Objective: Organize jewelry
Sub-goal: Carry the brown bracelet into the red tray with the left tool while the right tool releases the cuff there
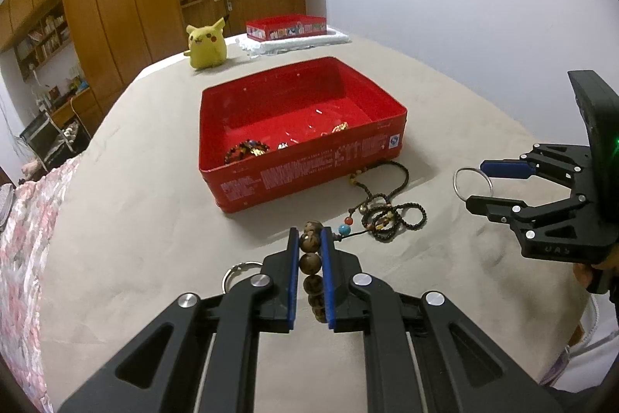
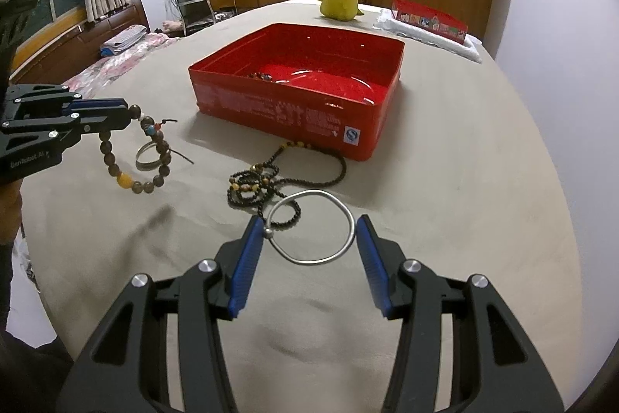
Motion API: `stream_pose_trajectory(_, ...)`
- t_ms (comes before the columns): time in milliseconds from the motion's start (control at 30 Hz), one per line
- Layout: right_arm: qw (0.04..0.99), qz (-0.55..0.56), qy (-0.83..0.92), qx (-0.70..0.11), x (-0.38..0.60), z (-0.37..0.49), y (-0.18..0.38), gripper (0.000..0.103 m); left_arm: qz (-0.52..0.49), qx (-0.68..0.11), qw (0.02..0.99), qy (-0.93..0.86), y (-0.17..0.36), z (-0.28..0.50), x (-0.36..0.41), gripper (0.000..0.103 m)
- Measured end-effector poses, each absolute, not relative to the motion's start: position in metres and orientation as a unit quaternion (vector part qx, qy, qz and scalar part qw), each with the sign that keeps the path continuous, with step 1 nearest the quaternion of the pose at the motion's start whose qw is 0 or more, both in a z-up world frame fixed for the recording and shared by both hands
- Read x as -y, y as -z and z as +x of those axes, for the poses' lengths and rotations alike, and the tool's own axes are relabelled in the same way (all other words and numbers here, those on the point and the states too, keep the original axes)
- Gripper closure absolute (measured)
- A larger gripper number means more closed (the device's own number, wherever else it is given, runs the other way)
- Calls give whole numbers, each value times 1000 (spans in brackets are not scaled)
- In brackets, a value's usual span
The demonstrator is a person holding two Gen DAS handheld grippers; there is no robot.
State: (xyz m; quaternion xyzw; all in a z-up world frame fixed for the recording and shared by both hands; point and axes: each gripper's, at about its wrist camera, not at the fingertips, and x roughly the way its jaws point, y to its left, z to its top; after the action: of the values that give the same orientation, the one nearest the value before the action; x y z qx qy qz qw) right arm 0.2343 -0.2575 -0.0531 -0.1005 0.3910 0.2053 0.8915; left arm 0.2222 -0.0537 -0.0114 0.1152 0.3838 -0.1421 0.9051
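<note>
Red tin (image 2: 294, 103), "GenRobot AI" left gripper (image 2: 127, 117) clenching wooden bracelet (image 2: 135, 157), right gripper (image 2: 309, 239) fingers released

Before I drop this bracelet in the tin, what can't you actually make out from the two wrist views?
- Red tin contents: the near wall hides most of the floor in the right wrist view; in the left wrist view the pieces are too small to identify.
- Small silver ring: half hidden behind the left gripper, which holds the wooden bead bracelet.
- Silver bangle: whether the right gripper touches it is unclear.
</note>
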Motion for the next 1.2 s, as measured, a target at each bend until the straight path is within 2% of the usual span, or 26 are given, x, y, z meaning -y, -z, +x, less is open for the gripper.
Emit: stream_pose_trajectory(1200, 895, -127, -237, -357, 232, 261, -1, 55, 143, -339, 918, 145, -33, 241, 52, 93)
